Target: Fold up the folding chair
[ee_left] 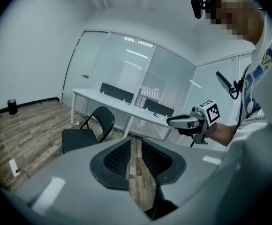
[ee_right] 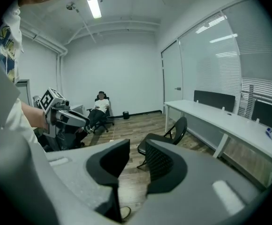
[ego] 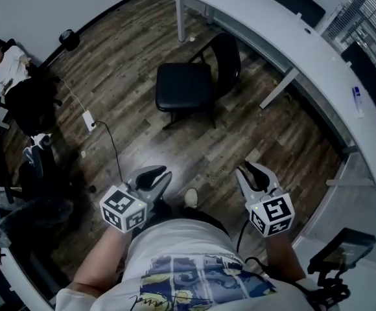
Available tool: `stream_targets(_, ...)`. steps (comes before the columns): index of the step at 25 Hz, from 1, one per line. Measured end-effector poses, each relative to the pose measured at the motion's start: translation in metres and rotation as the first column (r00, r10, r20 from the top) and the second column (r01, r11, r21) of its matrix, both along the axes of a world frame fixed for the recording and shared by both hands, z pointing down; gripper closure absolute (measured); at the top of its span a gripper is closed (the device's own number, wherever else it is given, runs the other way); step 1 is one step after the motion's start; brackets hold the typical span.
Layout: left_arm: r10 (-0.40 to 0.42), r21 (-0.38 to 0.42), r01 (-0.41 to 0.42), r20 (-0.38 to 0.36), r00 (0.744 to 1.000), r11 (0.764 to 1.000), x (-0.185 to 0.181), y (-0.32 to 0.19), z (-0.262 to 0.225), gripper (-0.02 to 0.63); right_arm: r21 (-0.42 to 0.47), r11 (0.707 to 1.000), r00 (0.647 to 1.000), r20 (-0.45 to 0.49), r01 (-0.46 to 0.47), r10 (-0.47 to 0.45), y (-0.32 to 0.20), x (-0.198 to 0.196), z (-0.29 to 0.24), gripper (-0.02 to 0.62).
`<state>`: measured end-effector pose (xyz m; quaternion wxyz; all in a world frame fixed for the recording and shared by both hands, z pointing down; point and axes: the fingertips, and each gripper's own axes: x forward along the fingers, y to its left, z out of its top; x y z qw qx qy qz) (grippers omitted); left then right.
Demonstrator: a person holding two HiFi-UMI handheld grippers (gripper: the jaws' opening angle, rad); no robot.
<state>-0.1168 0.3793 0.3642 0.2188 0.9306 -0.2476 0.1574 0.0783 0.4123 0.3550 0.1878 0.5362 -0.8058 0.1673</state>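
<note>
The black folding chair point(ego: 185, 86) stands unfolded on the wood floor, its backrest point(ego: 227, 60) toward the white desk. Both grippers are held in front of the person's body, well short of the chair and touching nothing. My left gripper point(ego: 162, 173) has its jaws a narrow slit apart, and only floor shows between them in the left gripper view point(ee_left: 135, 146). My right gripper point(ego: 246, 168) stands open with a wider gap and nothing in it point(ee_right: 137, 149). The chair point(ee_left: 82, 137) shows ahead and to the left in the left gripper view. In the right gripper view the chair point(ee_right: 166, 136) is just beyond the jaws.
A long white desk point(ego: 292, 37) curves along the right, with a small bottle point(ego: 357, 99) on it. A person point(ego: 6, 63) sits in an office chair at the far left. A power strip with its cable point(ego: 89, 120) lies on the floor. Dark equipment point(ego: 39, 180) crowds the left edge.
</note>
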Motion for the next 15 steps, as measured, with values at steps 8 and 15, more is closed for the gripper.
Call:
stream_targets(8, 0.032, 0.007, -0.032, 0.016, 0.999, 0.999, 0.024, -0.022, -0.003, 0.52, 0.003, 1.0, 1.0, 0.005, -0.03, 0.03, -0.014, 0.02, 0.001, 0.503)
stream_targets(15, 0.063, 0.003, -0.063, 0.001, 0.998, 0.998, 0.032, -0.053, 0.003, 0.491, -0.017, 0.998, 0.998, -0.017, -0.062, 0.062, -0.035, 0.026, 0.006, 0.482)
